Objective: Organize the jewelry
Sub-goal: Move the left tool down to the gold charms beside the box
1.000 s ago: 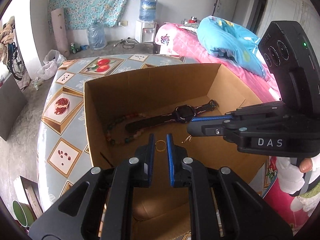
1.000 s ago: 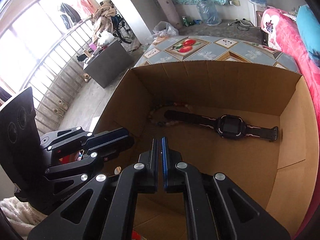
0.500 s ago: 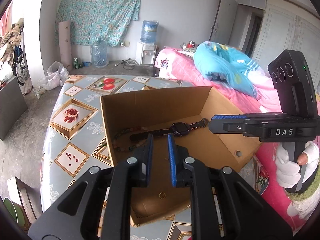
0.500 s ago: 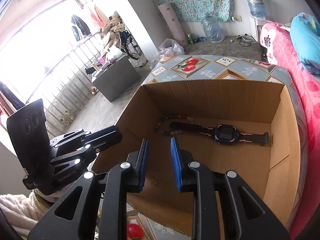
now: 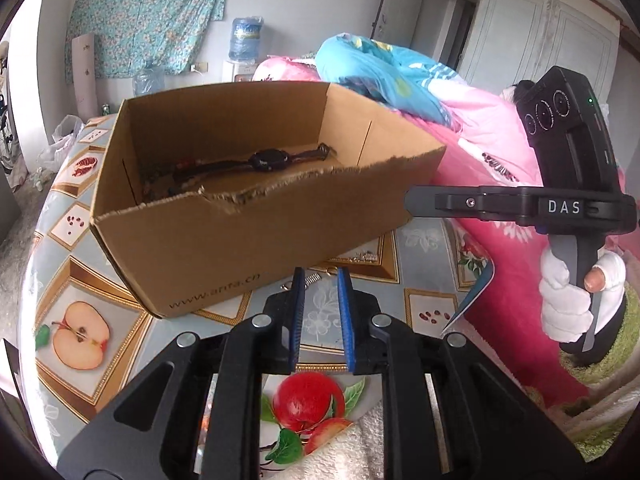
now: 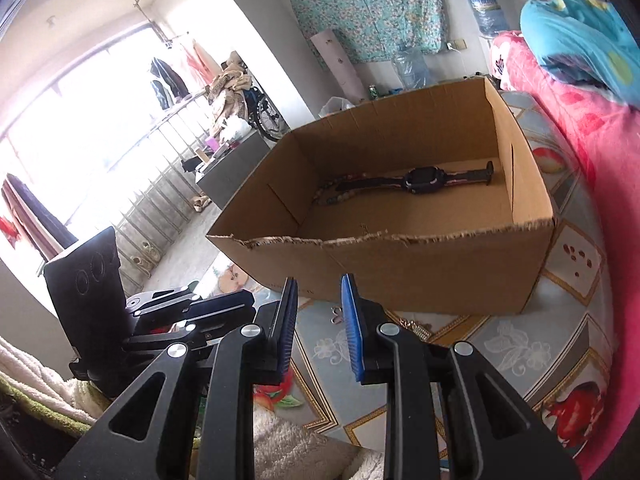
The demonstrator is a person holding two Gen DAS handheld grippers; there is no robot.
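Watch (image 6: 424, 179), black, flat in cardboard box (image 5: 248, 236) beside bead bracelet (image 6: 332, 196); both grippers, left (image 5: 318, 280) and right (image 6: 318, 284), withdrawn outside box, jaws spread, empty.

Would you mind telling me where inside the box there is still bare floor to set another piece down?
The cardboard box has bare floor along its near torn wall and toward the right wall, in front of the watch. The far left corner is crowded: the bead bracelet lies against the watch strap there. Outside, small pieces litter the table by the box's front.
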